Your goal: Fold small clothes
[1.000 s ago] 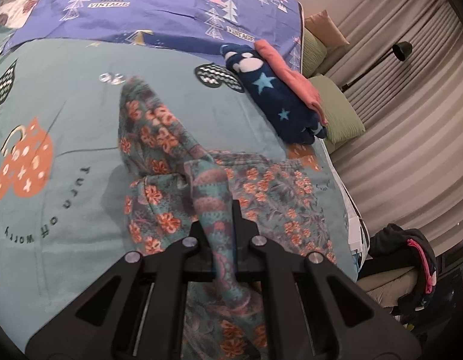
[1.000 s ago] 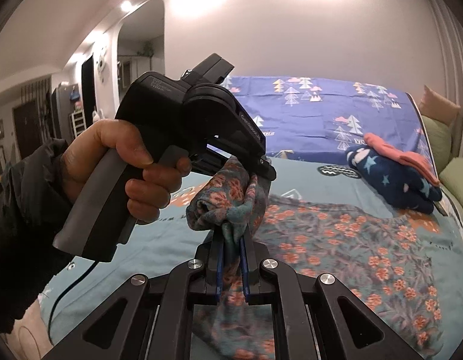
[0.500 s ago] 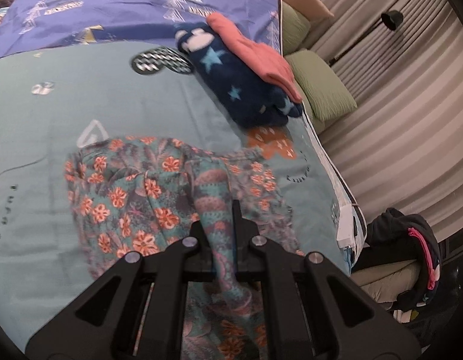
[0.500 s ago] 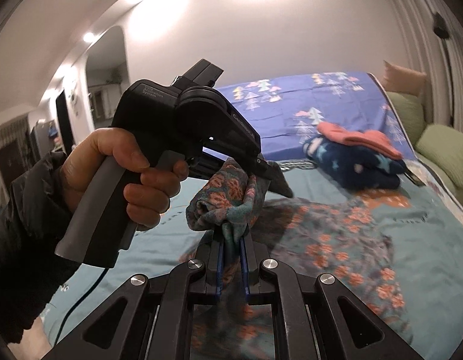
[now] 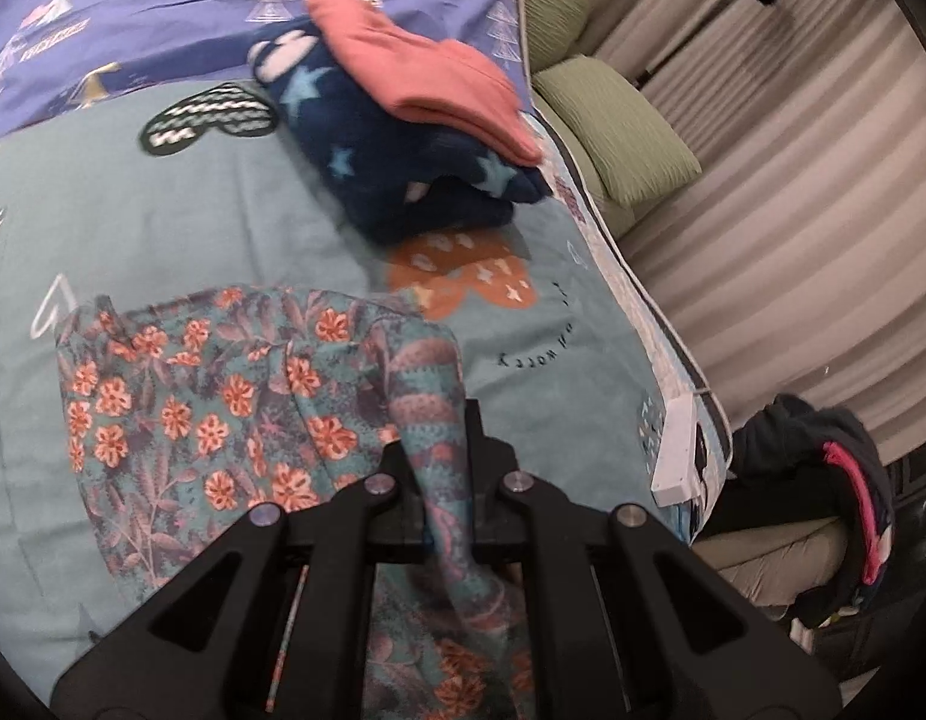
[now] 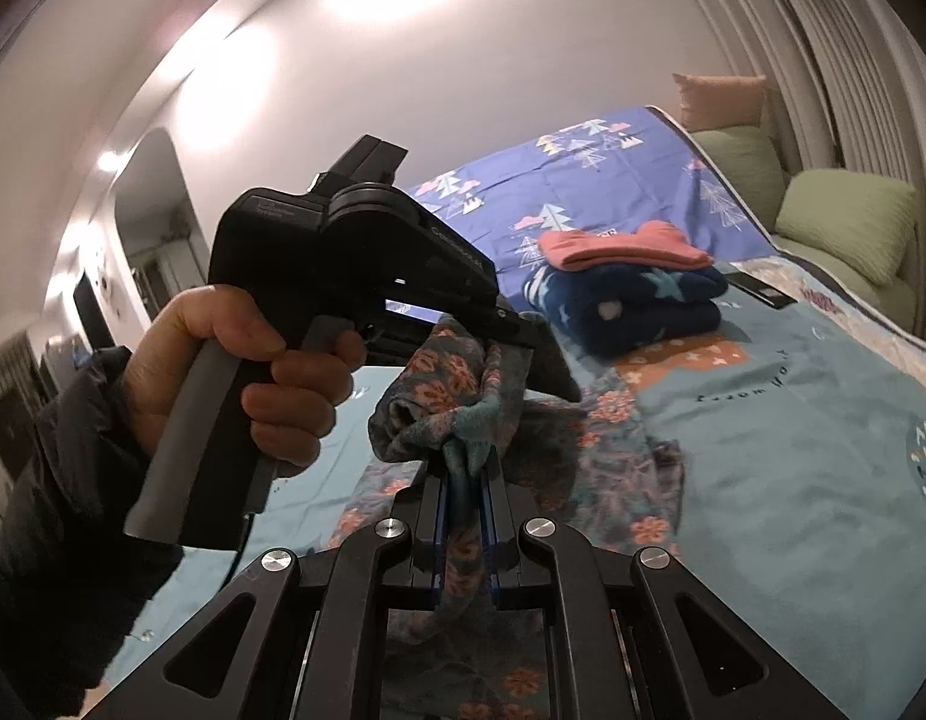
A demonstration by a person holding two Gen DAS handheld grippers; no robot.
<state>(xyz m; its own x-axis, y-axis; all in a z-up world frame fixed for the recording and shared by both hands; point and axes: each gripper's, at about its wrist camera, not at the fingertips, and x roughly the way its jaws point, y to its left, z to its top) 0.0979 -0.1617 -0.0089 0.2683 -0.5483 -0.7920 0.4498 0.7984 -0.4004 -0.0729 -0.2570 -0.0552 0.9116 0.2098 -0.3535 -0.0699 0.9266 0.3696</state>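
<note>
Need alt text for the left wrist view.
The left gripper, shut on a floral garment, holds its edge above a teal bedspread. Beyond lie a folded navy star blanket topped by a pink garment.

The left wrist view looks steeply down along its fingers (image 5: 402, 480) at the near bed (image 5: 162, 192), close above it. The right wrist view faces nearly level (tilted), toward the far wall (image 6: 463, 60). Both share the folded stack (image 5: 414, 138) (image 6: 631, 288).
</note>
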